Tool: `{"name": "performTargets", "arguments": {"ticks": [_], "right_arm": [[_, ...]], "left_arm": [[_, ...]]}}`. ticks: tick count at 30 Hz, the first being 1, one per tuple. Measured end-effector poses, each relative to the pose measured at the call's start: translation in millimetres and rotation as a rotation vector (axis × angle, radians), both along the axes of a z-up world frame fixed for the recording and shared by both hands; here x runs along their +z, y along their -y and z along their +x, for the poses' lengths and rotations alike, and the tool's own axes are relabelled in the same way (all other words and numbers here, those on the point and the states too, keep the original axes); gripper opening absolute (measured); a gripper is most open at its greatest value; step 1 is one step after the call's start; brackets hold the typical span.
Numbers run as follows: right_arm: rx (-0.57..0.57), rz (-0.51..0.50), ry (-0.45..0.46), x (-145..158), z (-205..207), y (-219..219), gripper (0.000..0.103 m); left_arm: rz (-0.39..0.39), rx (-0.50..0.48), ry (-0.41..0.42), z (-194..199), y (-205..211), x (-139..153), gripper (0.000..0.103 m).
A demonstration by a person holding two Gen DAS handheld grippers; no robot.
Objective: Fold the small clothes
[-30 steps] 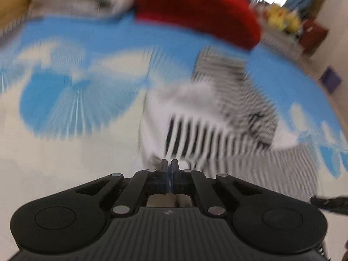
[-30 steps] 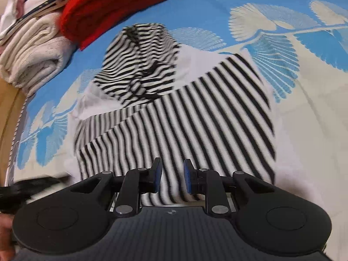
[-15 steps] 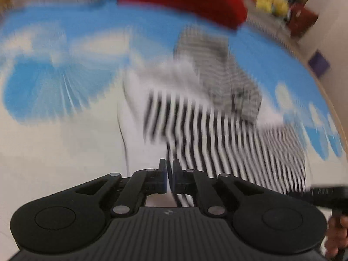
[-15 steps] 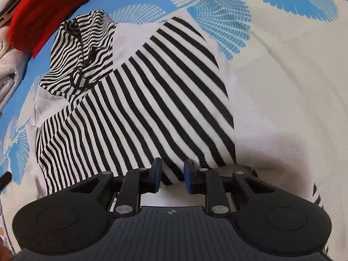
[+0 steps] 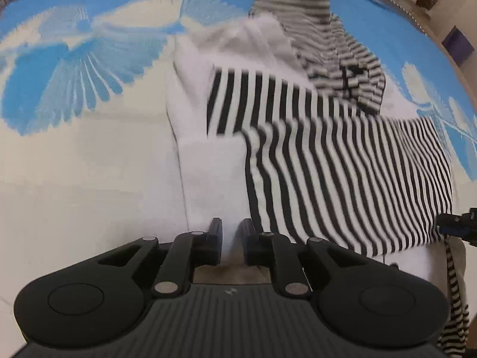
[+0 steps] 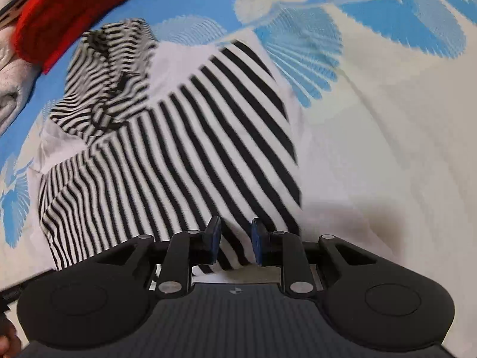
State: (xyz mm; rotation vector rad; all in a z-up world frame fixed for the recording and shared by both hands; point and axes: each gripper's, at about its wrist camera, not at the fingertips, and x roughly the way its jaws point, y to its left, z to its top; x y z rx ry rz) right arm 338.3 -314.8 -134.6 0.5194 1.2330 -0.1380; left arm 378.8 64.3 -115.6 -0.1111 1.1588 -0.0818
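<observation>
- While it lies flat on the blue and white sheet [image 5: 89, 155], the striped top [image 5: 328, 164] shows black and white lines (white cloth peeks out on one side)
- Lots of bare sheet lies beside its edges
- left gripper [image 5: 232, 235]: jaws just opened a little, nothing held
- right gripper [image 6: 235, 238]: jaws a bit apart over the top's near edge, not squeezing it

the striped garment [image 5: 342, 161] is smeared by motion blur, its near hem hidden behind the left gripper [image 5: 232, 241]. the red cloth [image 6: 74, 9] runs off the top edge; beside it, perhaps folded towels [image 6: 12, 89], cut off.
</observation>
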Motion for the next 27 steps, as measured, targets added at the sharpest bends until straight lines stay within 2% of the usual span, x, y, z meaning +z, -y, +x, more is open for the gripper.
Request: {"name": "performTargets", "arguments": {"ticks": [3, 5, 11, 18, 22, 27], "right_arm": [[-0.004, -0.011, 0.057, 19, 0, 1, 0.024], [0.017, -0.033, 0.118, 37, 1, -2, 0.024], [0.084, -0.113, 0.242, 77, 9, -6, 0.024], [0.180, -0.238, 0.303, 97, 17, -1, 0.024], [0.229, -0.284, 0.303, 97, 18, 2, 0.024], [0.244, -0.286, 0.308, 97, 17, 8, 0.024]], "left_arm": [[0.039, 0.000, 0.101, -3, 3, 20, 0.023], [0.035, 0.007, 0.144, -2, 4, 30, 0.029], [0.057, 0.001, 0.231, -1, 6, 48, 0.029], [0.088, 0.010, 0.356, -2, 0, 75, 0.029], [0.073, 0.019, 0.372, 7, -7, 89, 0.029], [0.058, 0.041, 0.346, 67, -5, 96, 0.028]]}}
